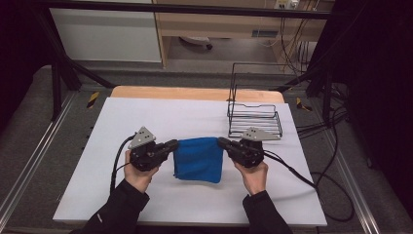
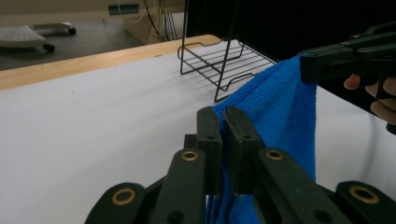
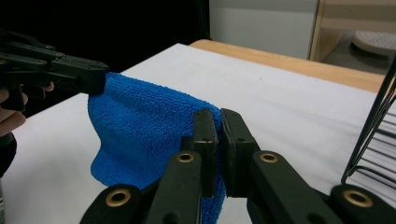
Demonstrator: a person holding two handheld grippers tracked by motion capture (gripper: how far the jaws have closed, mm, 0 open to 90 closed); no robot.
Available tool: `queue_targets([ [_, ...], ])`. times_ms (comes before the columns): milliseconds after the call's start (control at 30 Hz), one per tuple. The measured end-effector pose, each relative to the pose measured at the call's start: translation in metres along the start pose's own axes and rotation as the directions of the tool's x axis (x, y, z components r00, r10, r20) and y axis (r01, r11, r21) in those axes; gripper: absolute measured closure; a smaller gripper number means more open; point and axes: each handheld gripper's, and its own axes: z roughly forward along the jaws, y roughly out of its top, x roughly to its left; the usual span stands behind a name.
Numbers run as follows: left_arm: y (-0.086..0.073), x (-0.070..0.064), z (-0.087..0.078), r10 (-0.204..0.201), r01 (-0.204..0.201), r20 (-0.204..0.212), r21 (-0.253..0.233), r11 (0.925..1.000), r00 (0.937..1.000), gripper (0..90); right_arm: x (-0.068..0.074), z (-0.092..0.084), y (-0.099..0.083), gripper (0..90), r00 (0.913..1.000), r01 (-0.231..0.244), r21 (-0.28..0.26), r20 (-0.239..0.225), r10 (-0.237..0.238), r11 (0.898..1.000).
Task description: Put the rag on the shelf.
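Note:
A blue cloth (image 1: 198,159) hangs between the two grippers above the white table (image 1: 146,117), its lower edge drooping toward the surface. My left gripper (image 1: 175,144) is shut on the cloth's upper left corner. My right gripper (image 1: 220,142) is shut on the upper right corner. In the left gripper view the jaws of that gripper (image 2: 222,116) pinch the blue cloth (image 2: 275,102), and the other gripper (image 2: 310,63) holds the far corner. In the right gripper view that gripper (image 3: 219,119) clamps the blue cloth (image 3: 140,126), with the other gripper (image 3: 100,79) at the far corner.
A black wire rack (image 1: 253,117) stands on the table at the back right, just behind my right gripper. Cables trail from both grippers over the table's edges. A wooden strip (image 1: 195,92) runs along the table's far edge.

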Motion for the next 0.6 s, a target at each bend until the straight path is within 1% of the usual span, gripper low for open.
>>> queue_targets([
  [100,0.004,-0.002,-0.003,0.001,-0.001,-0.002,-0.019,0.9998,1.0,84.3,0.003,-0.005,0.005,85.8,1.0,0.008,-0.025,0.0,-0.008,1.0],
  [133,0.005,-0.002,-0.003,-0.001,0.001,-0.001,-0.026,0.9997,1.0,84.3,0.005,-0.008,0.008,85.8,0.9998,0.019,-0.039,0.002,-0.018,0.999],
  [200,0.007,-0.003,-0.004,0.006,-0.006,-0.005,-0.039,0.9992,1.0,84.3,0.006,-0.01,0.01,85.8,0.9997,0.023,-0.046,0.004,-0.023,0.999],
  [233,0.009,-0.004,-0.005,0.003,-0.003,-0.004,-0.046,0.9989,1.0,84.3,0.007,-0.012,0.011,85.8,0.9996,0.027,-0.049,0.006,-0.026,0.998],
  [267,0.01,-0.005,-0.005,0.003,-0.004,-0.006,-0.053,0.9986,1.0,84.3,0.008,-0.015,0.014,85.8,0.9994,0.035,-0.062,0.008,-0.034,0.997],
  [400,0.016,-0.008,-0.003,0.006,-0.007,-0.01,-0.077,0.997,0.9999,84.4,0.008,-0.019,0.016,85.8,0.9995,0.031,-0.088,0.014,-0.03,0.996],
  [433,0.018,-0.008,-0.002,0.008,-0.009,-0.009,-0.08,0.9967,0.9999,84.4,0.007,-0.022,0.018,85.8,0.9994,0.03,-0.096,0.023,-0.028,0.995],
  [467,0.019,-0.009,-0.001,0.008,-0.008,-0.007,-0.085,0.9964,0.9999,84.4,0.007,-0.022,0.018,85.8,0.9994,0.03,-0.096,0.023,-0.028,0.995],
  [600,0.023,-0.013,0.002,0.024,-0.024,-0.002,-0.099,0.9948,0.9997,84.4,0.006,-0.029,0.022,85.8,0.9991,0.029,-0.12,0.033,-0.025,0.992],
])
